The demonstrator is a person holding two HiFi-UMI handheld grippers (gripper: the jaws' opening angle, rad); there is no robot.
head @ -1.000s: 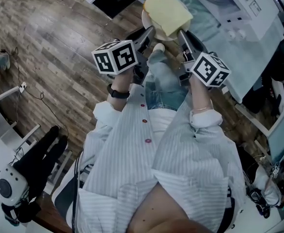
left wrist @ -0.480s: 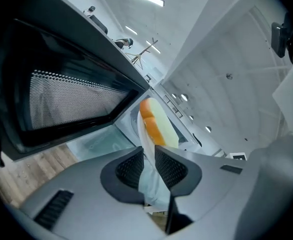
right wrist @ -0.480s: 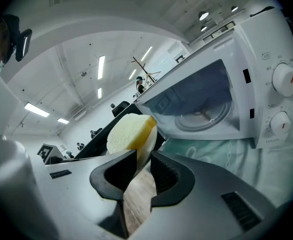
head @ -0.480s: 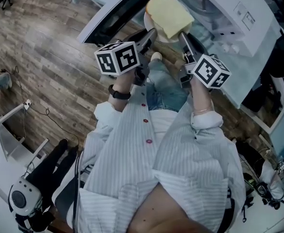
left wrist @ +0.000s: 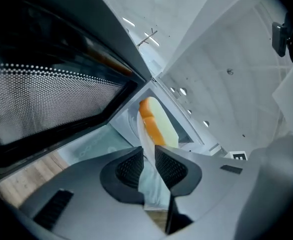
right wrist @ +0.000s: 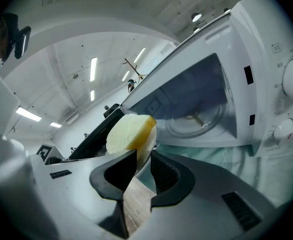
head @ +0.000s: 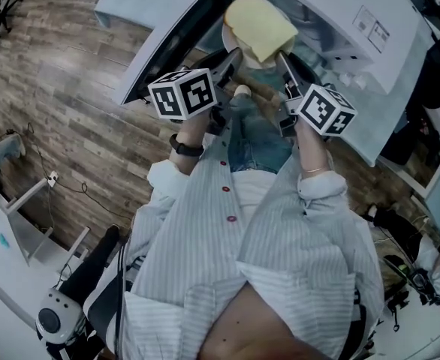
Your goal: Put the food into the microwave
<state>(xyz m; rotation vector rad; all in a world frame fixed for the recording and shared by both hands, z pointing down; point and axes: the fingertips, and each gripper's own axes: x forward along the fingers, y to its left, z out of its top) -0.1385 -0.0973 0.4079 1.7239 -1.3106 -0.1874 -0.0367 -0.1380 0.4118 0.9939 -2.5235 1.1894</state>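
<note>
A slice of yellow bread (head: 261, 25) lies on a white plate (head: 227, 33) that I hold by opposite rims. My left gripper (head: 235, 55) is shut on the plate's left rim (left wrist: 145, 134), with the bread (left wrist: 155, 121) just beyond its pads. My right gripper (head: 281, 57) is shut on the right rim (right wrist: 149, 145), under the bread (right wrist: 129, 131). The white microwave (head: 370, 28) stands straight ahead. Its dark door (head: 167, 43) hangs open at the left. The cavity with its glass turntable (right wrist: 196, 121) faces the plate, which hangs just in front of the opening.
The microwave's control panel with two knobs (right wrist: 292, 81) is on the right. It rests on a pale teal top (head: 385, 118). The open door (left wrist: 51, 99) runs close along my left gripper. Wooden floor (head: 77, 103) lies below, with a white frame and cables at the left.
Both grippers and the plate have moved toward the microwave. The open door and the cavity now lie much closer, with the door alongside the left gripper.
</note>
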